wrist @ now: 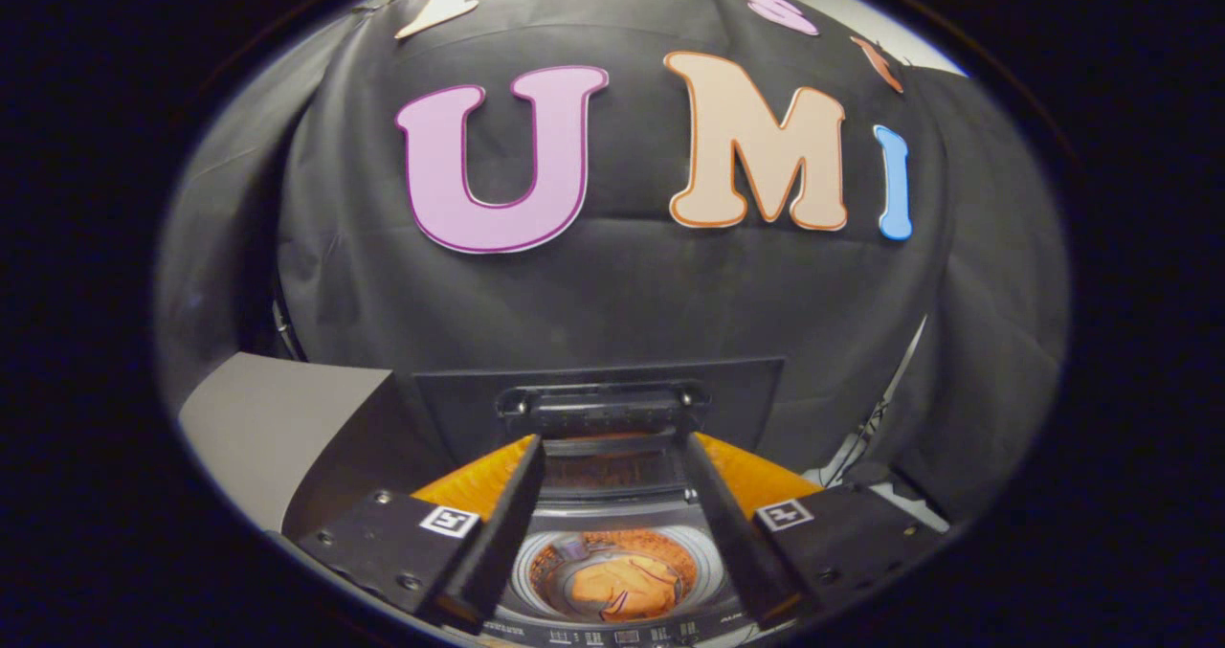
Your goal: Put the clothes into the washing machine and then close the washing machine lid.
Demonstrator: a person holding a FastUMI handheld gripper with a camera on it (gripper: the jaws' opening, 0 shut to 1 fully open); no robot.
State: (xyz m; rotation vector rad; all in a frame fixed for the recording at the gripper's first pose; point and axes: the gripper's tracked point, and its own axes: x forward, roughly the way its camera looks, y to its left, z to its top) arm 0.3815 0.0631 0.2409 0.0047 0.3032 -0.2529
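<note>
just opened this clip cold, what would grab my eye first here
The open gripper points at a top-loading washing machine whose lid stands raised just beyond the fingertips. Below, between the fingers, an orange garment lies in the drum. A black cloth wall rises behind the machine.

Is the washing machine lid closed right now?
No, the lid stands raised behind the open drum, with the clothes lying inside, seen between the open gripper fingers.

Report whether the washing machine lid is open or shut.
Open: the lid stands raised behind the drum, where clothes lie exposed. The open claw holds nothing.
</note>
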